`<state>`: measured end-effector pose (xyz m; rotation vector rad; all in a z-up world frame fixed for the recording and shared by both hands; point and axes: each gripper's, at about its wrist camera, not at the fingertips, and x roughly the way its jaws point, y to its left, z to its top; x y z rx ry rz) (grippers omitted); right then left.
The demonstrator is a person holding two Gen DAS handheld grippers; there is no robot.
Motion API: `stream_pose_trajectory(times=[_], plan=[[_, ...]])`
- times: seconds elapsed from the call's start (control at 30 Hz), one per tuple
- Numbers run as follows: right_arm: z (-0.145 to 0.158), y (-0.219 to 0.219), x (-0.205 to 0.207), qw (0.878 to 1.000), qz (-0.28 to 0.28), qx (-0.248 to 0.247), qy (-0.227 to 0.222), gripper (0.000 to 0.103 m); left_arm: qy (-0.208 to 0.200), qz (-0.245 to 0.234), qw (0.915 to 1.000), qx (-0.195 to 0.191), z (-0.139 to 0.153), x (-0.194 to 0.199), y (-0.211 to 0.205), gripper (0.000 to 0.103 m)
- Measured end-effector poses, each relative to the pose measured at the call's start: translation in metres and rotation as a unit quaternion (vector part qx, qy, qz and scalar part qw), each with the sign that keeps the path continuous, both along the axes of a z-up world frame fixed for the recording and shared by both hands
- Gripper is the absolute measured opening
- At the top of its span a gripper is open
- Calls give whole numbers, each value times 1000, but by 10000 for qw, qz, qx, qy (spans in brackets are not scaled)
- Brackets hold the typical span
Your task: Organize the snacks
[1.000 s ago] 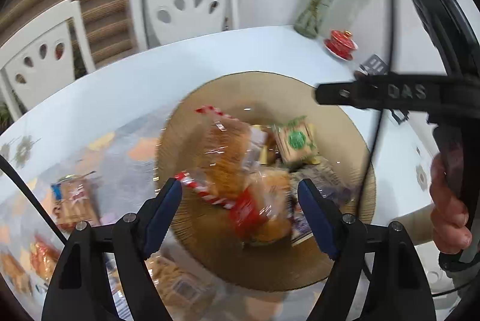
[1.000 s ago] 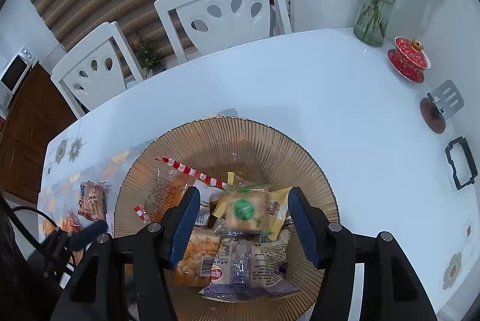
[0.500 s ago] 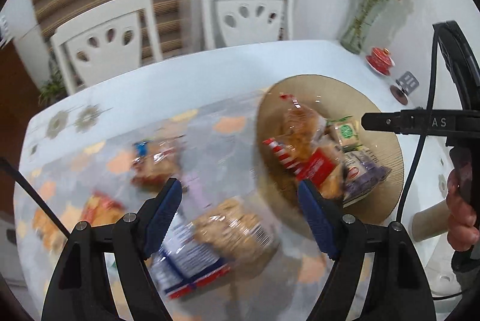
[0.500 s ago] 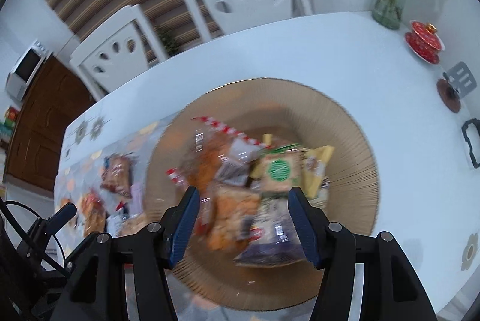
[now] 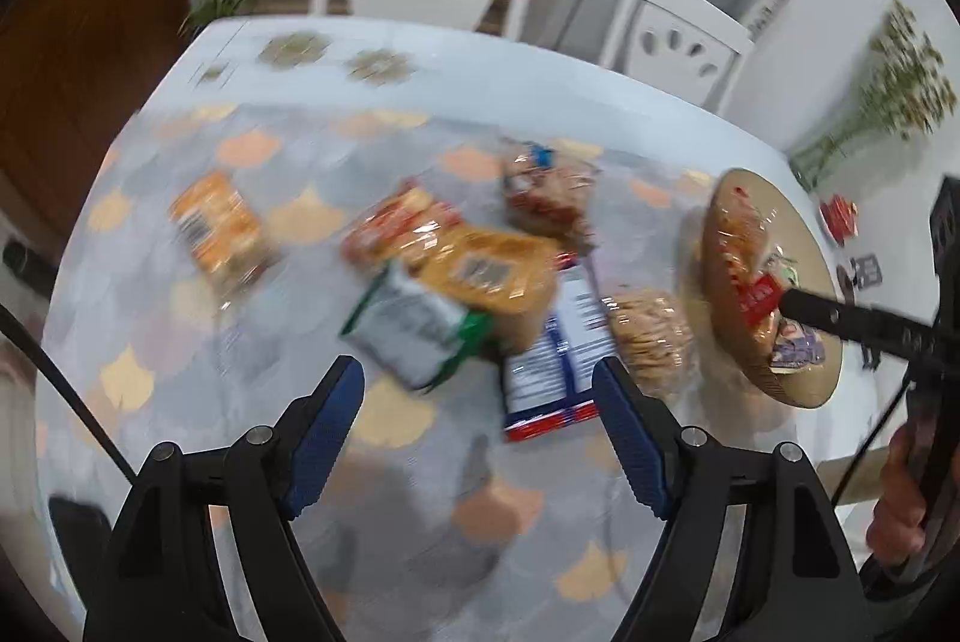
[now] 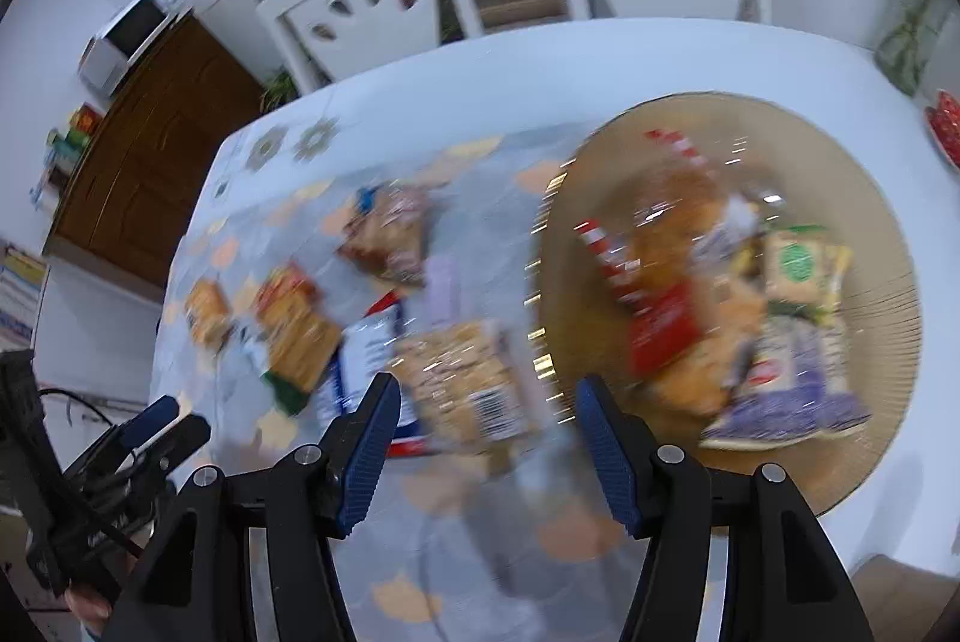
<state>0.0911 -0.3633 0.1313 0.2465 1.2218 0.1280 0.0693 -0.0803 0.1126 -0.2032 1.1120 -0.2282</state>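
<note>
On the table's right side: woven tray (image 6: 870, 246) holding several snack packets (image 6: 720, 294), blurred.
Patterned mat (image 5: 198, 342): loose snack packs (image 5: 480, 270) clustered mid-table, just left of the tray.
Left gripper (image 5: 477, 420): jaws apart, empty, above the mat's near edge.
Right gripper (image 6: 486, 438): jaws apart, empty, over a cracker pack (image 6: 468, 384).
Far edge: two white chairs (image 6: 372, 6).

Glossy crinkled plastic wraps the snack packets (image 5: 480, 276); the ribbed tan tray (image 6: 840, 150) looks woven and matt; the desk (image 6: 540, 66) is smooth white; claw pads (image 5: 324, 432) ridged blue plastic.
</note>
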Motion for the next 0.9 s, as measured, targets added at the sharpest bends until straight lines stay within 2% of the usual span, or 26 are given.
stream_pose_trajectory(times=[0.13, 0.23, 0.47, 0.6, 0.63, 0.7, 0.8, 0.9], plan=[[-9, 30, -3, 9997, 210, 9, 151, 59, 57, 166, 9996, -208, -6, 1, 22, 76], [-14, 44, -4, 9992, 317, 37, 242, 59, 83, 62, 9997, -217, -12, 5, 23, 76], [-34, 66, -1, 9978, 417, -96, 503, 59, 595, -553, 9966, -133, -54, 17, 16, 77], [-44, 84, 11, 9959, 668, -166, 590, 59, 760, -411, 9953, -438, -73, 30, 22, 78], [-46, 89, 14, 9952, 746, -199, 600, 61, 747, -352, 9958, -392, -78, 34, 23, 78], [-50, 103, 21, 9933, 958, -302, 579, 73, 686, -362, 9964, -338, -82, 39, 22, 78], [-54, 123, 34, 9891, 1312, -499, 454, 73, 640, -565, 9960, -274, -89, 47, 18, 78], [-61, 139, 47, 9833, 1633, -723, 343, 73, 690, -824, 9935, -381, -95, 54, 16, 78]])
